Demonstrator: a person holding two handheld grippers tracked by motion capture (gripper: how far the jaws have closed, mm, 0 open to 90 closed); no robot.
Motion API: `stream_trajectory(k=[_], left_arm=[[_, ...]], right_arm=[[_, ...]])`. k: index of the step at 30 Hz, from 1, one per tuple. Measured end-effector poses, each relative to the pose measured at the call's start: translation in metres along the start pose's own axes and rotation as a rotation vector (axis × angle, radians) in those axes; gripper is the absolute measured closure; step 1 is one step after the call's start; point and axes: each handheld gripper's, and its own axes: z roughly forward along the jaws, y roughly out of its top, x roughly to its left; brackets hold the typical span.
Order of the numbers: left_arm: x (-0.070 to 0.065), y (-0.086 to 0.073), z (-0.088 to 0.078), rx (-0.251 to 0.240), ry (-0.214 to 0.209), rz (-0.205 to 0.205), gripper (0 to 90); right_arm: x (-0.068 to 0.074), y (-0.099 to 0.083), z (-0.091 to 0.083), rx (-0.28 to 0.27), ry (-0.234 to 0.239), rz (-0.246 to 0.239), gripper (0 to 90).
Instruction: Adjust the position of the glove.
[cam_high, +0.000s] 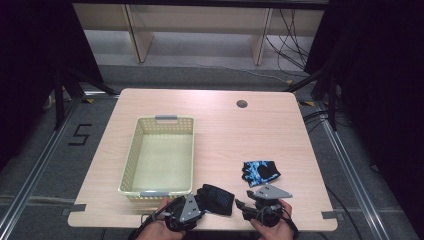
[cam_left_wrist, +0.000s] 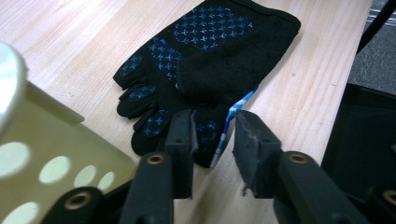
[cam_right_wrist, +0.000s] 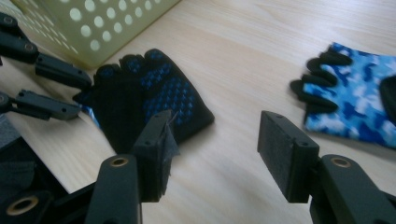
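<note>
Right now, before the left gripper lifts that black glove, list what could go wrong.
1. The left gripper straddles only the edge of the black glove; its jaws look not quite shut, so the thin fabric may slip out on lifting.
2. The basket stands close beside that gripper, so a swing could knock its corner.
3. The right gripper stands open near the same glove, and the two could collide.

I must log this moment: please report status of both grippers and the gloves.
Left gripper open, jaws astride black dotted glove edge. Right gripper open, empty. Blue camouflage glove apart. Nothing blocking.
</note>
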Motion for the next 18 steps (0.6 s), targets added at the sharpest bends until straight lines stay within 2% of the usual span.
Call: stream_trajectory(k=[3, 4, 5, 7, 8, 9, 10, 11, 12, 13, 14, 15, 16, 17, 18], left_arm=[[0.002, 0.000, 0.000, -0.003, -0.008, -0.024, 73.3], [0.004, -0.001, 0.000, 0.007, 0.001, -0.006, 74.7], [0.002, -0.001, 0.001, -0.007, -0.008, -0.009, 75.6], [0.001, 0.000, 0.000, 0.002, -0.002, 0.005, 77.7], [-0.001, 0.000, -0.001, 0.014, -0.005, 0.032, 79.1], [-0.001, 0.000, -0.001, 0.014, -0.005, 0.032, 80.2], [-0.002, -0.001, -0.001, -0.001, -0.015, 0.019, 81.5], [-0.002, 0.000, 0.000, -0.004, -0.021, 0.015, 82.2], [-0.002, 0.000, 0.000, -0.003, -0.025, 0.011, 83.0], [-0.001, 0.000, -0.002, 0.010, -0.021, 0.026, 83.9], [-0.002, 0.000, -0.001, -0.004, -0.028, 0.018, 84.8], [-0.002, 0.000, -0.001, -0.004, -0.028, 0.018, 85.5], [-0.002, 0.002, -0.001, 0.007, -0.022, 0.038, 86.0], [-0.002, 0.002, -0.001, 0.007, -0.022, 0.038, 86.4], [-0.003, 0.002, -0.001, 0.000, -0.029, 0.033, 86.6]], right_arm=[[0.001, 0.007, 0.012, 0.020, 0.017, 0.002, 50.0], [0.000, 0.009, 0.016, 0.026, 0.013, -0.013, 51.7], [0.000, 0.010, 0.021, 0.034, 0.032, -0.001, 53.7], [-0.001, 0.013, 0.028, 0.055, 0.035, -0.005, 58.4], [-0.001, 0.014, 0.032, 0.056, 0.041, -0.005, 60.4], [-0.001, 0.014, 0.032, 0.056, 0.041, -0.005, 60.4], [-0.004, 0.014, 0.039, 0.089, 0.043, -0.023, 65.9], [-0.003, 0.014, 0.041, 0.105, 0.038, -0.009, 67.3], [-0.005, 0.013, 0.044, 0.115, 0.042, -0.028, 72.9], [-0.004, 0.014, 0.044, 0.117, 0.059, -0.007, 74.5], [-0.005, 0.014, 0.045, 0.111, 0.057, -0.020, 77.9], [-0.003, 0.014, 0.046, 0.092, 0.064, 0.019, 84.2], [-0.005, 0.015, 0.045, 0.110, 0.058, -0.002, 84.6], [-0.005, 0.015, 0.045, 0.110, 0.058, -0.002, 84.6], [-0.005, 0.016, 0.045, 0.099, 0.063, 0.023, 85.3]])
